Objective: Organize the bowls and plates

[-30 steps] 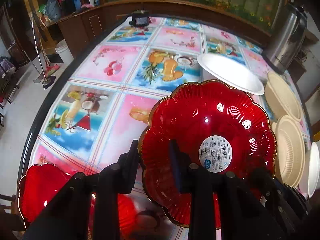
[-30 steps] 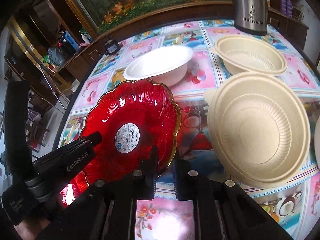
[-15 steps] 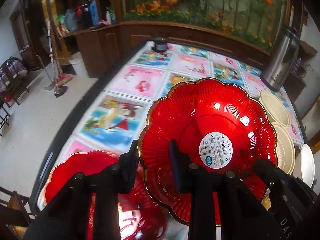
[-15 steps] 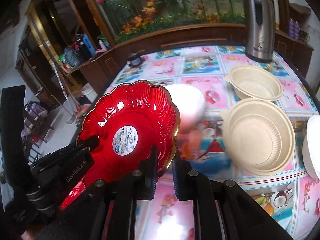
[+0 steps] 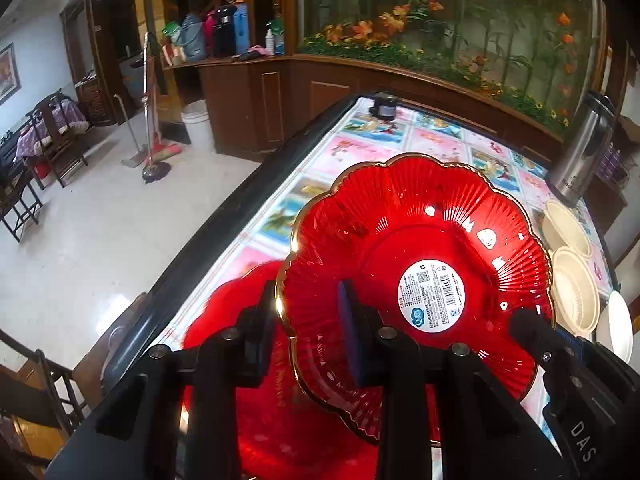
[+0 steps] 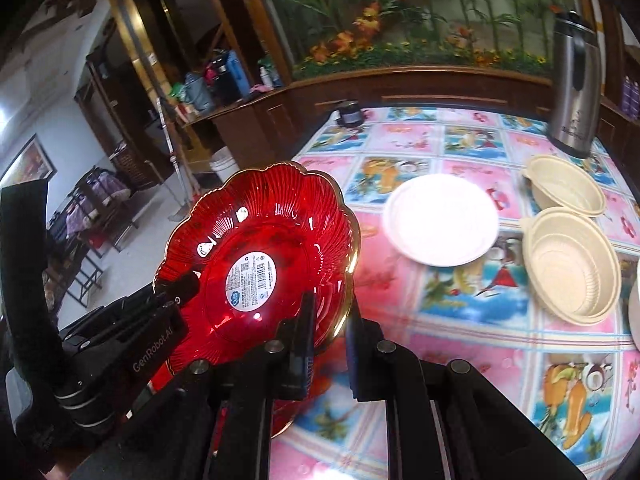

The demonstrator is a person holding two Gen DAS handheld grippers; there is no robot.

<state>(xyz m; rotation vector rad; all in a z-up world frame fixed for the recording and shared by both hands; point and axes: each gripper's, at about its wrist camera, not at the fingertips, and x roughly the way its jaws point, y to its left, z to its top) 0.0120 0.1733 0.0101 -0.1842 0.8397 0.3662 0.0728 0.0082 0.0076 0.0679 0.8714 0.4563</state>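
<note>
- My left gripper (image 5: 310, 334) pinches the near rim of the red plate (image 5: 416, 280): one finger outside the rim, one inside the dish.
- My right gripper (image 6: 328, 336) clamps the same plate (image 6: 260, 260) at its 5 o'clock edge, the rim between the fingers.
- The plate hangs tilted above the table (image 6: 460, 320), its white sticker (image 5: 431, 297) facing up.
- A second red plate (image 5: 248, 400) lies on the table under it, at 7 o'clock in the left view.
- In the right view, a white plate (image 6: 440, 224) sits at 1 o'clock, two beige bowls (image 6: 572, 264) at 3 o'clock, and a steel kettle (image 6: 574, 88) stands beyond them.
</note>
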